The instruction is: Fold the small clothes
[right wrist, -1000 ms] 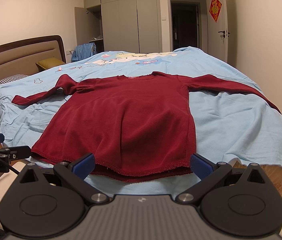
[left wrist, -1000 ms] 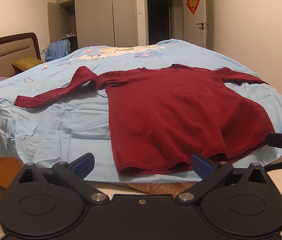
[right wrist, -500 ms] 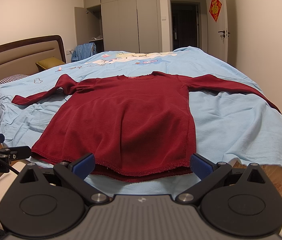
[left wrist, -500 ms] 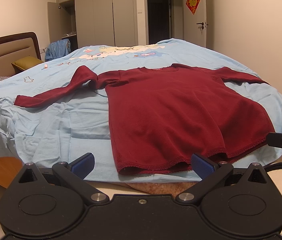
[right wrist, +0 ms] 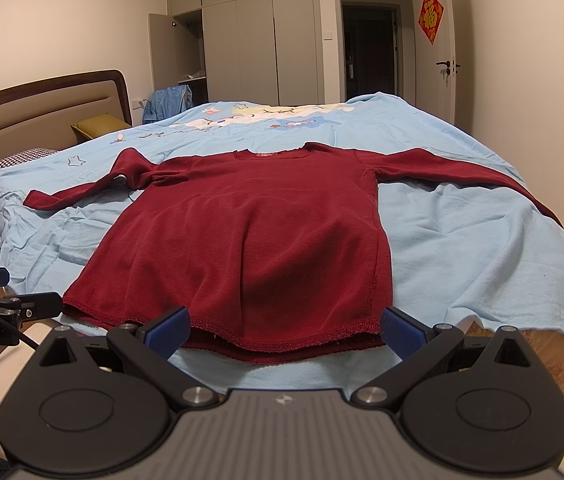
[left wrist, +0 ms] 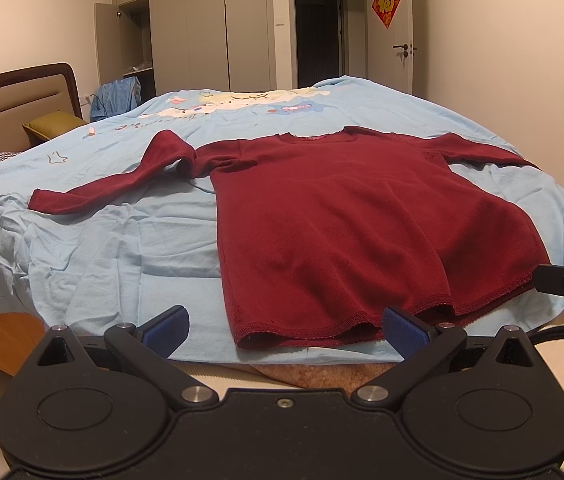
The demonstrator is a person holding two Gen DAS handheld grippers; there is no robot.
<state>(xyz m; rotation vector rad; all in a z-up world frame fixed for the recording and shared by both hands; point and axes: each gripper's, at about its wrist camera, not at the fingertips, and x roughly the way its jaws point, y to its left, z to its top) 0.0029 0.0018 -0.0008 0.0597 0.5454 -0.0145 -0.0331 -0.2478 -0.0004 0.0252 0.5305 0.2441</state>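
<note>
Dark red long-sleeved top [left wrist: 362, 224] flat on blue bedsheet [left wrist: 122, 248], sleeves outspread, left hand-held gripper [left wrist: 284, 326] and right hand-held gripper [right wrist: 284, 326] both spread, empty

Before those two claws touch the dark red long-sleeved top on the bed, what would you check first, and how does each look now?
1. Left claw open, empty: ok.
2. Right claw open, empty: ok.
3. Dark red long-sleeved knit top lies flat on the light blue bedsheet: ok.
4. Left sleeve straight: not ok, bent near the shoulder.
5. Right sleeve spread out: ok.
6. Cuff beyond the bed edge: cannot tell.
</note>
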